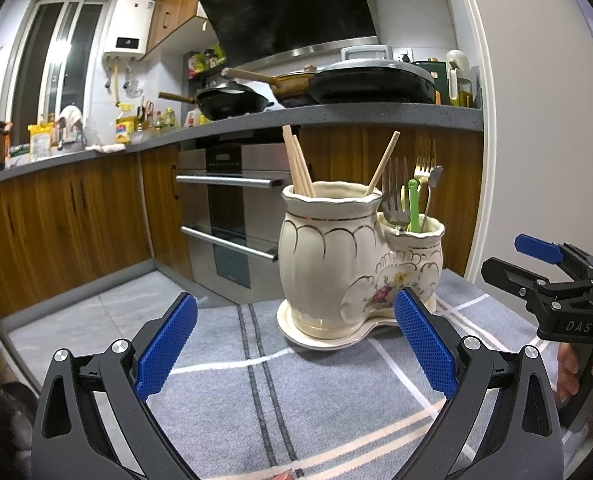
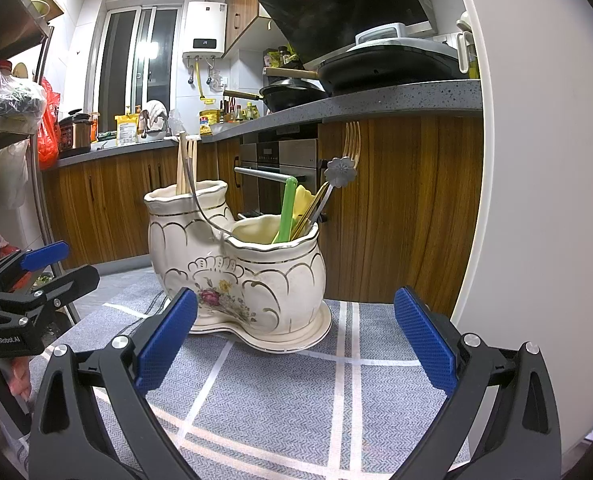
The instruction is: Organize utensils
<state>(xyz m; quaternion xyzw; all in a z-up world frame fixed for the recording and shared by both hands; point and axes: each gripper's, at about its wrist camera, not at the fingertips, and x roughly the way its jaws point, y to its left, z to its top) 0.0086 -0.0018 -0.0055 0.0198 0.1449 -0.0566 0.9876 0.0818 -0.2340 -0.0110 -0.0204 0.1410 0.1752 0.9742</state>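
A cream ceramic utensil holder [image 1: 328, 256] with two joined pots stands on its saucer on a grey striped cloth [image 1: 316, 400]. Wooden chopsticks [image 1: 298, 168] stick out of the tall pot. The low pot holds a silver fork [image 1: 394, 196], a gold fork [image 1: 424, 164] and a green utensil [image 1: 413, 204]. My left gripper [image 1: 295, 300] is open, just short of the holder and empty. In the right wrist view the holder [image 2: 256, 276] shows the green utensil [image 2: 286, 208], the gold fork [image 2: 352, 140] and a flower-ended handle [image 2: 340, 172]. My right gripper [image 2: 295, 296] is open and empty, close to the holder.
Each gripper shows in the other's view: the right gripper [image 1: 536, 260] at the right edge, the left gripper [image 2: 56, 268] at the left edge. Wooden cabinets and an oven [image 1: 232, 208] stand behind. A white wall [image 2: 536, 200] rises on the right, a metal rack [image 2: 12, 128] on the left.
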